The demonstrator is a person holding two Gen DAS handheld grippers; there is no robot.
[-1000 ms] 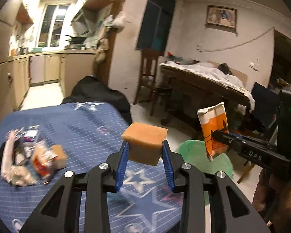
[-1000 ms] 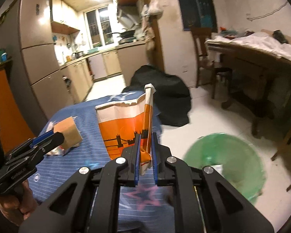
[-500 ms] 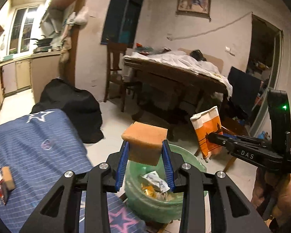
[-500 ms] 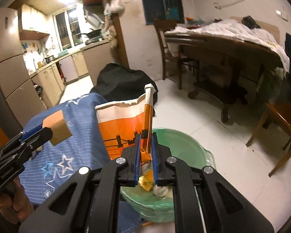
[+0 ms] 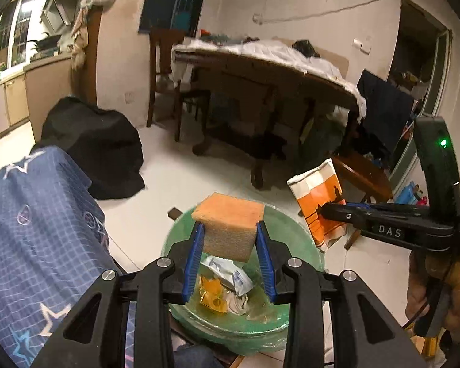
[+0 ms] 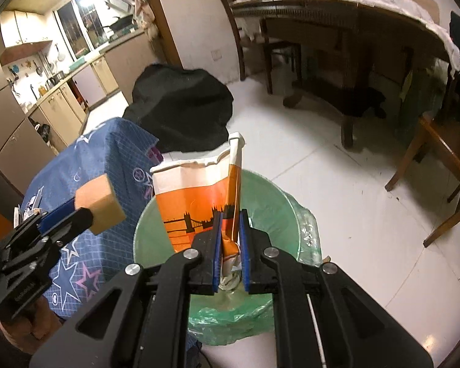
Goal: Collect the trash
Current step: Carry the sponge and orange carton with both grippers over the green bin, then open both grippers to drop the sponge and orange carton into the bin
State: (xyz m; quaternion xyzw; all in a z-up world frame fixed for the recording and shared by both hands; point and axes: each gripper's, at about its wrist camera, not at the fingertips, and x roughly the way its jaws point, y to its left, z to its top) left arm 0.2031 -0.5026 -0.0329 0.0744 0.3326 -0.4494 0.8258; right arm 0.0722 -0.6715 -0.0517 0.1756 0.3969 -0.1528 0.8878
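Trash is what we carry in both grippers, and the green-lined bin [image 5: 294, 230] waits below. From the left wrist view, our left gripper [image 5: 229, 247] pinches an orange sponge block [image 5: 228, 230] between its blue pads, directly over the bin's mouth, where wrappers [image 5: 227, 279] already lie. At 3 o'clock the right gripper [image 5: 325, 209] grips an orange-and-white paper bag [image 5: 317, 197], seemingly over the bin's far rim. From the right wrist view, our right gripper [image 6: 230, 242] is narrowed onto that bag's folded edge, bag upright above the liner [image 6: 273, 202]; the sponge sits at 9 o'clock, near the blue star tablecloth [image 6: 86, 165]. To release well, we judge we should centre each piece over the opening, lower a little, then spread the jaws fully so nothing catches the rim.
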